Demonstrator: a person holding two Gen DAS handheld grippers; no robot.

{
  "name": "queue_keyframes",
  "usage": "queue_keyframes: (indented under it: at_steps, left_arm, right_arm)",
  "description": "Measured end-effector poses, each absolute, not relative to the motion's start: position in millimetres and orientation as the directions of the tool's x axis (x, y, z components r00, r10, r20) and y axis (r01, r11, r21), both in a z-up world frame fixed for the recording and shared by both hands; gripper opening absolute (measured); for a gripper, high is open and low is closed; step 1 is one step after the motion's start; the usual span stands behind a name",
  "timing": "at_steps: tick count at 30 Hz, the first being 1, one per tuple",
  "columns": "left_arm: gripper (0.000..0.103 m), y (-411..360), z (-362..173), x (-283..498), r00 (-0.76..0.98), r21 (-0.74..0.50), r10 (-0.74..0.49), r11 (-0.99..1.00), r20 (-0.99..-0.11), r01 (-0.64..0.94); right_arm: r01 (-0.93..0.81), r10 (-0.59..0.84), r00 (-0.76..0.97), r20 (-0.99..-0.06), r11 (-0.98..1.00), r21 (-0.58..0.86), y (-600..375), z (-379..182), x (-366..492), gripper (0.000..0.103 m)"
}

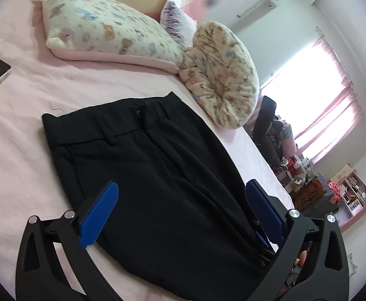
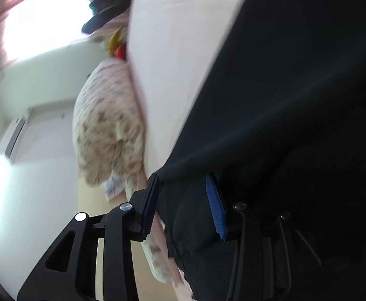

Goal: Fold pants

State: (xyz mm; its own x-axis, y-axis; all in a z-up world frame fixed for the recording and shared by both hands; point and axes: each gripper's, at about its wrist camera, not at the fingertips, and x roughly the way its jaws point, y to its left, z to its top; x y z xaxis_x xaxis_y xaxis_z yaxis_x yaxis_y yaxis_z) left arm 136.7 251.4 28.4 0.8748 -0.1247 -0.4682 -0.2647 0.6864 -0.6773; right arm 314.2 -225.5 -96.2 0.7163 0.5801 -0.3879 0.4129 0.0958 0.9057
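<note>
Black pants (image 1: 152, 175) lie flat on your pink bedsheet (image 1: 19, 150), waistband toward the pillows (image 1: 107, 30). Your left gripper (image 1: 183, 213) hovers over the legs, blue fingers (image 1: 100, 215) spread wide, holding nothing. Your right gripper (image 2: 185, 205) is partly open, fabric bunched between its pads (image 2: 216, 210); grip uncertain.
</note>
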Motion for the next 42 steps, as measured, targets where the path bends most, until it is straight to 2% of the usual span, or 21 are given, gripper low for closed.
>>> queue_keyframes:
  at_steps: [2, 5, 6, 12, 18, 22, 26, 28, 31, 32, 33, 34, 37, 38, 40, 41, 42]
  left_arm:
    - [0.101, 254, 27, 138, 0.871, -0.688, -0.139, 0.676, -0.471, -0.264]
    - [0.101, 253, 27, 139, 0.868, -0.688, -0.145, 0.676, -0.475, -0.264]
    - [0.101, 253, 27, 137, 0.866, -0.687, -0.146, 0.677, -0.478, -0.264]
    - [0.101, 250, 27, 140, 0.867, -0.675, -0.150, 0.694, -0.476, -0.250]
    - [0.101, 255, 18, 146, 0.853, -0.712, -0.198, 0.655, -0.483, -0.252]
    - [0.101, 259, 14, 148, 0.854, -0.733, -0.200, 0.626, -0.480, -0.265]
    - [0.101, 256, 12, 153, 0.857, -0.736, -0.198, 0.624, -0.475, -0.264]
    - [0.101, 252, 12, 156, 0.855, -0.732, -0.203, 0.630, -0.478, -0.259]
    - [0.101, 243, 13, 160, 0.855, -0.726, -0.214, 0.645, -0.472, -0.238]
    - [0.101, 240, 13, 161, 0.857, -0.725, -0.216, 0.649, -0.468, -0.232]
    - [0.101, 235, 13, 162, 0.861, -0.726, -0.219, 0.651, -0.459, -0.222]
    - [0.101, 232, 13, 162, 0.863, -0.727, -0.221, 0.651, -0.455, -0.217]
    - [0.101, 222, 12, 163, 0.865, -0.725, -0.222, 0.656, -0.450, -0.210]
    - [0.101, 219, 12, 164, 0.861, -0.715, -0.216, 0.665, -0.460, -0.216]
    - [0.101, 214, 12, 167, 0.850, -0.689, -0.210, 0.690, -0.484, -0.222]
    - [0.101, 213, 12, 168, 0.845, -0.681, -0.210, 0.697, -0.492, -0.223]
    - [0.101, 212, 11, 169, 0.843, -0.679, -0.213, 0.701, -0.493, -0.220]
  right_arm:
    - [0.421, 0.545, 0.738, -0.397, 0.088, 0.903, -229, -99, 314, 0.037]
    - [0.415, 0.495, 0.760, -0.422, 0.132, 0.900, -237, -97, 314, 0.008]
    - [0.413, 0.497, 0.760, -0.420, 0.130, 0.901, -239, -97, 314, 0.007]
    - [0.229, 0.557, 0.767, -0.317, 0.224, 0.947, -235, -66, 294, 0.004]
    - [0.001, 0.699, 0.680, -0.222, 0.301, 0.953, -223, -40, 236, 0.003]
    - [-0.040, 0.761, 0.607, -0.231, 0.319, 0.947, -217, -52, 190, 0.000]
    - [0.096, 0.728, 0.553, -0.405, 0.427, 0.899, -218, -88, 169, 0.000]
    - [0.109, 0.754, 0.532, -0.385, 0.389, 0.915, -223, -96, 166, 0.000]
    - [0.094, 0.753, 0.580, -0.313, 0.319, 0.943, -239, -88, 161, 0.007]
    - [0.121, 0.736, 0.608, -0.296, 0.282, 0.952, -250, -87, 162, 0.027]
    - [0.141, 0.729, 0.625, -0.280, 0.247, 0.959, -256, -88, 165, 0.052]
    - [0.163, 0.722, 0.640, -0.263, 0.207, 0.965, -261, -90, 167, 0.060]
    - [0.200, 0.692, 0.674, -0.257, 0.163, 0.966, -268, -94, 176, 0.061]
    - [0.217, 0.668, 0.693, -0.272, 0.166, 0.962, -270, -94, 177, 0.059]
    - [0.248, 0.640, 0.714, -0.283, 0.146, 0.958, -272, -97, 178, 0.048]
    - [0.270, 0.623, 0.719, -0.309, 0.159, 0.950, -271, -99, 180, 0.031]
    - [0.292, 0.603, 0.723, -0.337, 0.176, 0.940, -273, -101, 179, 0.008]
